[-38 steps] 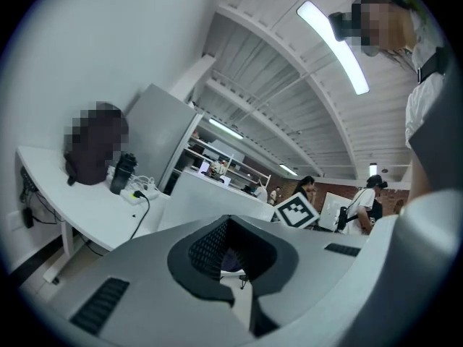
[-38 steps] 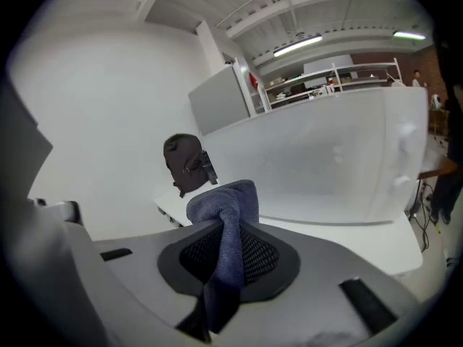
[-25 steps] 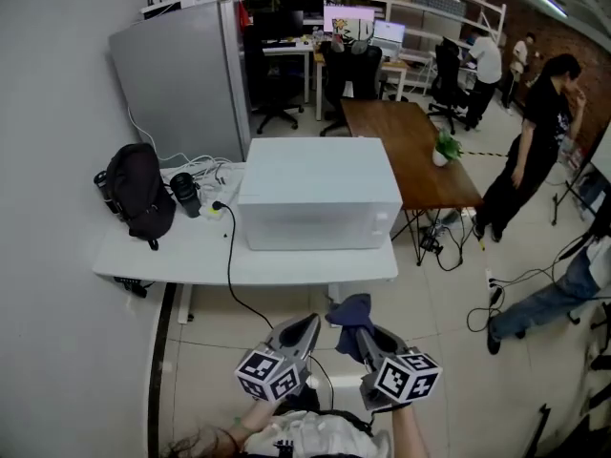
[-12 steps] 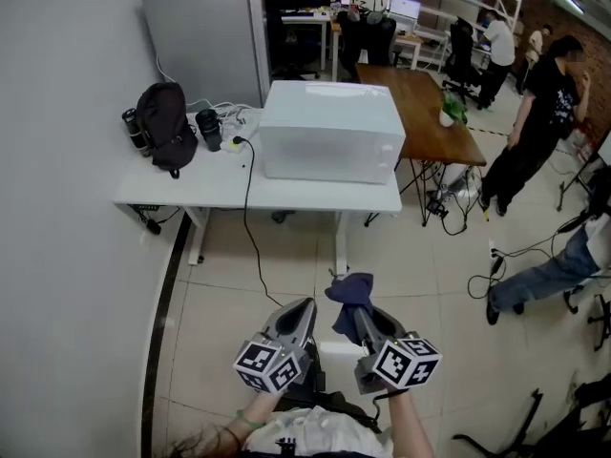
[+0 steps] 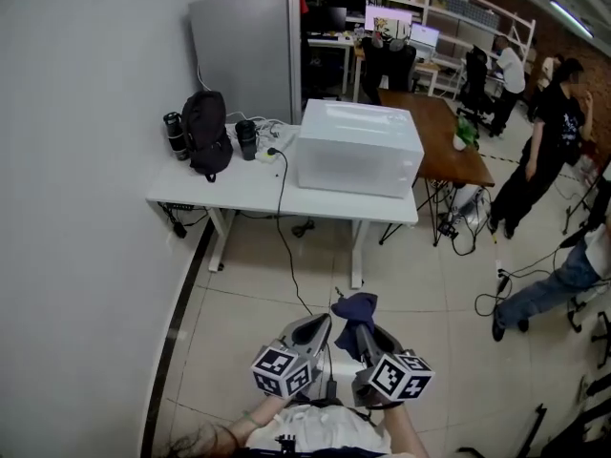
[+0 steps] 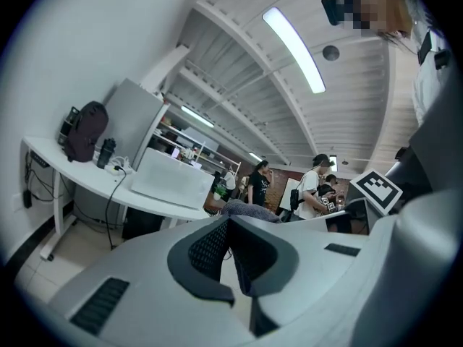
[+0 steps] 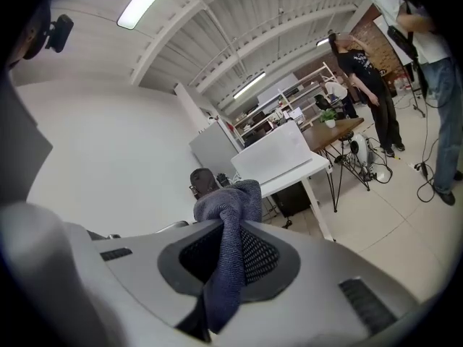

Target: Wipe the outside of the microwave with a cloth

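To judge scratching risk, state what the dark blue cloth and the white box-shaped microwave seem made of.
Dark blue cloth: looks like knitted or woven fabric; ribbed texture, limp folds. White box-shaped microwave: probably painted metal or plastic, smooth, faint sheen; too distant to tell.

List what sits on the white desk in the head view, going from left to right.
On the white desk: black bottle → black backpack → dark mug → white microwave.

Open floor (image 5: 420,284) toward microwave (image 5: 358,146)
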`<state>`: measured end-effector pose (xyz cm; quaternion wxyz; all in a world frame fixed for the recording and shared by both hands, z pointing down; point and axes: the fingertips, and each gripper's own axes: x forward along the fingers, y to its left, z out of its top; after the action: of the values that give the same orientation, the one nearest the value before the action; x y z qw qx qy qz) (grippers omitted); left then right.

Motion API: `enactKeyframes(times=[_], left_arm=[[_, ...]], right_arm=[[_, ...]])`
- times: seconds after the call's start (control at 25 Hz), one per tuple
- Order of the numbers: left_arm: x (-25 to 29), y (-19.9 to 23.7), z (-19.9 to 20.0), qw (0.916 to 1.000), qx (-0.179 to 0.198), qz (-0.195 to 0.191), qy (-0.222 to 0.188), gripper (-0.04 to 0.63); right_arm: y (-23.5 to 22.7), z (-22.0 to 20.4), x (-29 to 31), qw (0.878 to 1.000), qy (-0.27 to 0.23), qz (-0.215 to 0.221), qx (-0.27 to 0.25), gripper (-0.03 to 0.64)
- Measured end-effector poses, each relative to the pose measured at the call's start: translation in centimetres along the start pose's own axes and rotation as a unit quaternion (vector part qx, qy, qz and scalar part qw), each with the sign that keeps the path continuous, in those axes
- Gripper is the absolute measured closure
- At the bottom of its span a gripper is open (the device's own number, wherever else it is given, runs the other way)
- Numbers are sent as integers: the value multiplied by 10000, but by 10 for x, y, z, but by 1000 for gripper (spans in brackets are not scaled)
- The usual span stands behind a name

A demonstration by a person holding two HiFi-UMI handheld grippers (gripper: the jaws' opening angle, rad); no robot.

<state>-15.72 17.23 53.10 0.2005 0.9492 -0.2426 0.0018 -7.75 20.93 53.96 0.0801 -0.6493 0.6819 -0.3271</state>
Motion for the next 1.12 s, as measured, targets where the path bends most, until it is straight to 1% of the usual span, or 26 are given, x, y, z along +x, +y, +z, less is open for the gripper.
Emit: enactKeyframes(times=[0.08,0.2,0.4,0.56,0.76,1.12], left_arm=[[-5,11,13,9999,73,54,-144,606],[-9,17,20,9996,26,66,-260,606],[-10,10,10,10000,64,-1,-61,606],[-11,-1,-1,10000,51,23,-8,607],[-11,-8,-5,9999,7,95,-61,606],[-8,-17,-3,9997,94,171,-141,606]], right_arm=[[9,5,7,9999,-143,-21,-14,541],[14,7,14,9997,-207,-33,152,543],[14,0,4,9997,-131,-158,148,548],[4,-10,-10,9996,-16,-211,183,548],[-1,-12,-18,9997,50,-196,121,548],[-9,-9,-25,9998,61,-175,-10,548]])
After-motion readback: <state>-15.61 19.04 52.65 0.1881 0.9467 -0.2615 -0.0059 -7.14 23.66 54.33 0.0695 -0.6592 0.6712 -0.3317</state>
